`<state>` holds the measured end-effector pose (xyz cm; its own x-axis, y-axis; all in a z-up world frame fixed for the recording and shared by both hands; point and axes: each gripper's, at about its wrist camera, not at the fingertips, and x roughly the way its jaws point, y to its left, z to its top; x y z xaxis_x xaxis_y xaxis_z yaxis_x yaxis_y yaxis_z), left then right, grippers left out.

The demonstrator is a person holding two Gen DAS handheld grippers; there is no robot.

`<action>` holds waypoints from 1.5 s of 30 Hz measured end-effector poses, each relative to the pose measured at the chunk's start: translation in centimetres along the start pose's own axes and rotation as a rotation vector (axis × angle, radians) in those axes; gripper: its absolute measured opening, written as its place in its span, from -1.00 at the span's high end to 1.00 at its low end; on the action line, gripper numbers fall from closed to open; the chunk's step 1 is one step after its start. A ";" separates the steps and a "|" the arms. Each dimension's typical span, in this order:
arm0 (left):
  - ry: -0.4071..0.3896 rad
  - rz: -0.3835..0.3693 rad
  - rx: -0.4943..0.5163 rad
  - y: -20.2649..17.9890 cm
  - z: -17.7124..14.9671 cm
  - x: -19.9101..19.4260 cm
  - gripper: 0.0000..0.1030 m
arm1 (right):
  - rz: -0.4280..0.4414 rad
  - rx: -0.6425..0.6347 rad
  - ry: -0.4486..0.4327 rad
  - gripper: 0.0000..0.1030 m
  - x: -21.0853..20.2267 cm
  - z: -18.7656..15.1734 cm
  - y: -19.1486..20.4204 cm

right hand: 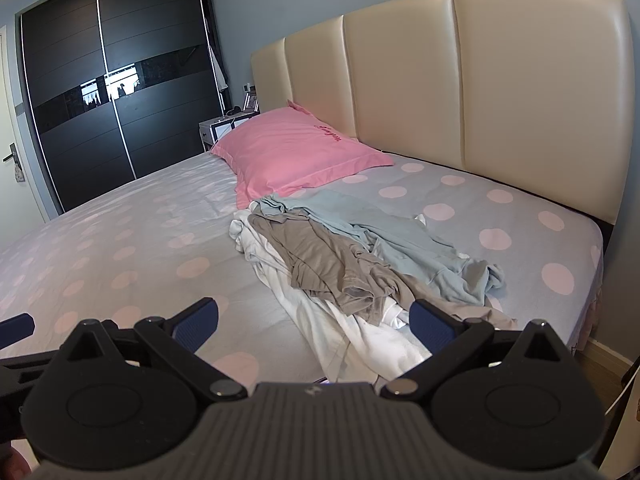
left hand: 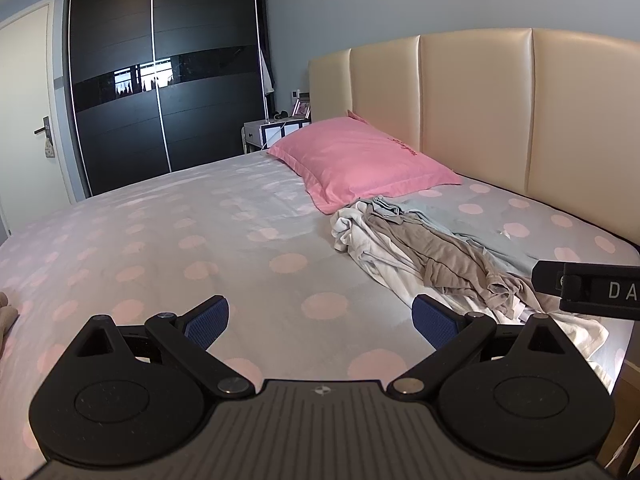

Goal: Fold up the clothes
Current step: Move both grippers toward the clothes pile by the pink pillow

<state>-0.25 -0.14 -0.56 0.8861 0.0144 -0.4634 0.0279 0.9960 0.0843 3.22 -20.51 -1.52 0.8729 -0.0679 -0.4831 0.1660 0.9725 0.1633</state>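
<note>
Clothes point(right hand: 352, 264) lie in a loose heap on the bed point(right hand: 120, 240), on the side toward the headboard point(right hand: 480, 80) and just in front of the pink pillow point(right hand: 292, 148). Three pieces can be told apart: a grey-brown top point(right hand: 320, 260) crumpled on top, a white garment point(right hand: 360, 340) spread beneath it and trailing toward the near edge of the mattress, and a pale blue one point(right hand: 420, 248) lying on the headboard side.

The right tool point(right hand: 316, 326) hovers over the near end of the heap with its jaws spread wide and nothing between them. The left tool point(left hand: 322, 318) is equally wide open and empty, held over bare sheet beside the heap.

All three pieces look thin, soft and light. They should lift with little effort but will sag, stretch and drag their neighbours along, since the layers overlap and their folds are tangled. The grey-brown top is likely the easiest to free first, being uppermost. A sound hold would be a seam or hem, where the cloth is doubled and less apt to slip from the pads; its bunched lower edge near the right tool offers such a spot. Pinching one layer only matters here, because the white garment lies directly underneath. With two corners held apart, the piece should hang flat enough to be laid out on the open sheet to the left.
</note>
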 end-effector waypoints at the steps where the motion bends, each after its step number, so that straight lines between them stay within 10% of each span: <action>1: 0.002 0.000 0.001 0.0 0.0 0.0 -0.95 | 0.000 0.000 0.001 -0.99 0.0 0.0 0.0; 45: 0.063 0.068 0.058 1.7 0.1 1.0 -0.94 | -0.057 -0.053 0.052 -0.99 1.5 1.3 -1.0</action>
<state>0.73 1.53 -0.83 0.8562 0.0888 -0.5089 -0.0025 0.9858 0.1678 4.96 -21.84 -1.22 0.8377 -0.1127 -0.5343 0.1888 0.9779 0.0897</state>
